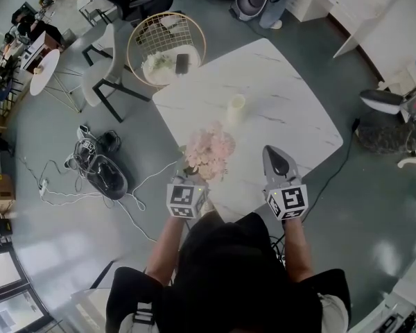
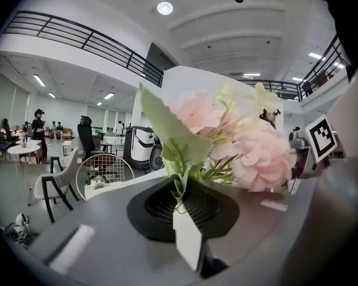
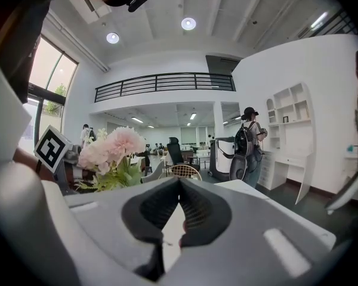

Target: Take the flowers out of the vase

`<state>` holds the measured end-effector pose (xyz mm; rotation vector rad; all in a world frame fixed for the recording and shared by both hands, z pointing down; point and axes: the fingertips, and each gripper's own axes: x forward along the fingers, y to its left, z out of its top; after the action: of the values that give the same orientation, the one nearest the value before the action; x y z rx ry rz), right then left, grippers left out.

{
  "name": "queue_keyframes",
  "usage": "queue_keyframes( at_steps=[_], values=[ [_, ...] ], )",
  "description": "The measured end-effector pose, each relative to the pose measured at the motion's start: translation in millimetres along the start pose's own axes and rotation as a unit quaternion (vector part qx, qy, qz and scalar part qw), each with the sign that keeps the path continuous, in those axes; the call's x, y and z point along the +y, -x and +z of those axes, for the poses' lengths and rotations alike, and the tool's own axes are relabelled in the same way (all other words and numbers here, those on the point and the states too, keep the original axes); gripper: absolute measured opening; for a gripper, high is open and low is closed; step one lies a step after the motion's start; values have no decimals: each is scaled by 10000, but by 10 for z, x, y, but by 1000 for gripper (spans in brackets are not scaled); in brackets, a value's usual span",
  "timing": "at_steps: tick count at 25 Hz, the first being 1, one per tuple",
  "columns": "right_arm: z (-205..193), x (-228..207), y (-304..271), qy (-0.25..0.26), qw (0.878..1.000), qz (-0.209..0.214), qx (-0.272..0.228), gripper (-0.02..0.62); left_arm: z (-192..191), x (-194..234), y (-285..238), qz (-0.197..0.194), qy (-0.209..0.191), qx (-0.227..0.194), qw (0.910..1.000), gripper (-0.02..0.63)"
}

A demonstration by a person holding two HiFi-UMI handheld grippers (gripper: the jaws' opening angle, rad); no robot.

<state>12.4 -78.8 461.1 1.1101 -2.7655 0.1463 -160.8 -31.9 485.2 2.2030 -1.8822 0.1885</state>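
Note:
A bunch of pink flowers (image 1: pixel 209 151) with green leaves hangs over the near part of the white marble table (image 1: pixel 291 96). My left gripper (image 1: pixel 194 177) is shut on the stems; in the left gripper view the stems (image 2: pixel 180 183) run between the closed jaws and the blooms (image 2: pixel 256 151) fill the space ahead. A small cream vase (image 1: pixel 234 109) stands upright on the table beyond the flowers, apart from them. My right gripper (image 1: pixel 279 159) is to the right of the bunch, shut with nothing in it (image 3: pixel 179 182). From there the flowers (image 3: pixel 110 151) show at the left.
A round wire basket (image 1: pixel 166 47) and dark-legged chairs (image 1: pixel 104 75) stand past the table's far left corner. Cables and a dark device (image 1: pixel 104 175) lie on the floor at the left. The table's near edge runs just ahead of the person's body.

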Motion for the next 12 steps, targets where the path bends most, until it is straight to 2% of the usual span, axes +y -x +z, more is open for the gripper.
queue_keyframes(
  at_steps=[6, 12],
  values=[
    [-45, 12, 8, -19, 10000, 21, 50, 3, -161, 33, 54, 40, 41, 178, 9998, 22],
    [-52, 73, -37, -6, 9999, 65, 85, 3, -121, 75, 57, 37, 46, 153, 9999, 23]
  ],
)
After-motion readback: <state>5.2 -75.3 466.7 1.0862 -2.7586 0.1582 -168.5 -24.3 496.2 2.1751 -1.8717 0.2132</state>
